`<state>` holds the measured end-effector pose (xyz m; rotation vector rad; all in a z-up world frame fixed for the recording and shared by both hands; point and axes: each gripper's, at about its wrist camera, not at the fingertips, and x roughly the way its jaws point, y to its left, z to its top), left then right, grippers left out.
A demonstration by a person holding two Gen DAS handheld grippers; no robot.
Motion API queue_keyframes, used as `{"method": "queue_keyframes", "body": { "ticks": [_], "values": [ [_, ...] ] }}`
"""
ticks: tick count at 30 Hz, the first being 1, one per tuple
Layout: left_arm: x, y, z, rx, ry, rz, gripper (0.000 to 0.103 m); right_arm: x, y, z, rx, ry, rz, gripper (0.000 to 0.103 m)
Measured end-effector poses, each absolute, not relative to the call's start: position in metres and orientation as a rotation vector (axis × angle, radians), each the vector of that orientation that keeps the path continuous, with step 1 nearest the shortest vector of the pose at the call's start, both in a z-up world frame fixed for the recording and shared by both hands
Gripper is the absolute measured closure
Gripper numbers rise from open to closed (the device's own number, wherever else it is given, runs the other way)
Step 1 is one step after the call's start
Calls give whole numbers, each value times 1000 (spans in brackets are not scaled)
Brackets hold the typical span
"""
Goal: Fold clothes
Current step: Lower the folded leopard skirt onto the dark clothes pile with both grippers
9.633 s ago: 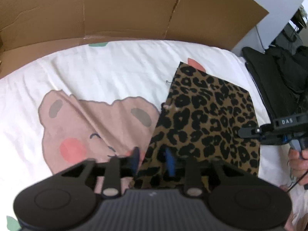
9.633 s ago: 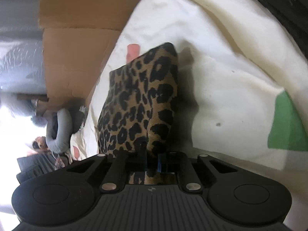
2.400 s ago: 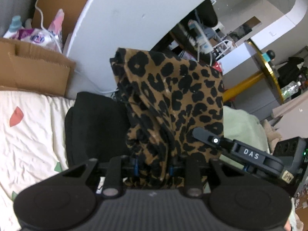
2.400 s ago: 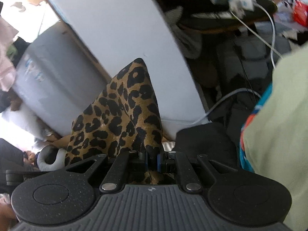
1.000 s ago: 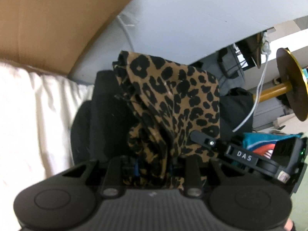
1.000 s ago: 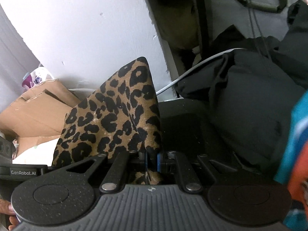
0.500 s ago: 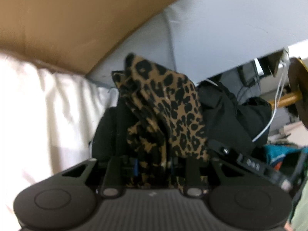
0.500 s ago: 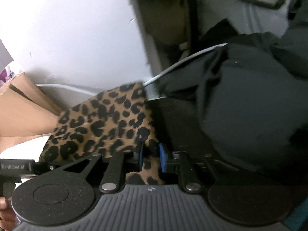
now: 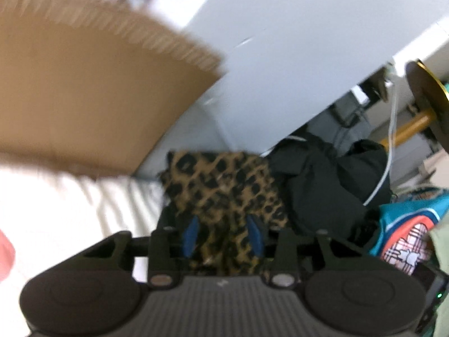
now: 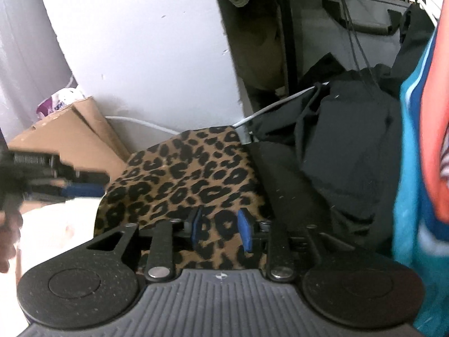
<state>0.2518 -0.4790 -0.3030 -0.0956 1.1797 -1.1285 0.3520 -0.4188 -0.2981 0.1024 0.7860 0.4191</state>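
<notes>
Both grippers, left gripper point(image 9: 223, 234) and right gripper point(image 10: 220, 229), spread wide, gripping nothing; leopard-print garment point(image 10: 185, 179) folded atop black pile point(image 10: 283, 185), liable to slide off if snagged.

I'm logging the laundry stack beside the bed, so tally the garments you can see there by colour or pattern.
Leopard print garment: 1
Black garments: at least 1 heap; separate pieces cannot be told apart
Teal and orange garment: 1
Total: 3 colour groups visible

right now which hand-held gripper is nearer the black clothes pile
Right. The right hand-held gripper is over the leopard cloth's edge beside the black clothes pile; the left hand-held gripper is at the cloth's far edge.
</notes>
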Motion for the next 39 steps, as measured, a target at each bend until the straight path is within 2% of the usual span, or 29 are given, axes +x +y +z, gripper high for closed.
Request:
{"method": "queue_keyframes", "body": {
  "ticks": [3, 8, 10, 20, 23, 32, 39],
  "values": [
    [245, -484, -304, -52, 1151, -1139, 71, 347, -408, -305, 108, 783, 430, 71],
    [235, -492, -307, 22, 1102, -1155, 72, 342, -394, -311, 121, 774, 448, 70],
    [231, -495, -308, 51, 1083, -1161, 72, 340, -389, -313, 113, 775, 460, 64],
    [216, -501, -316, 235, 989, -1118, 72, 325, -401, -331, 24, 818, 432, 64],
    [212, -495, -309, 221, 963, -1127, 77, 319, -417, -336, 27, 834, 391, 64],
    [180, -484, -279, 207, 915, -1240, 77, 292, -446, -341, 85, 847, 288, 64],
    [157, -485, -297, 232, 945, -1248, 76, 287, -442, -336, 100, 817, 308, 64]
  ]
}}
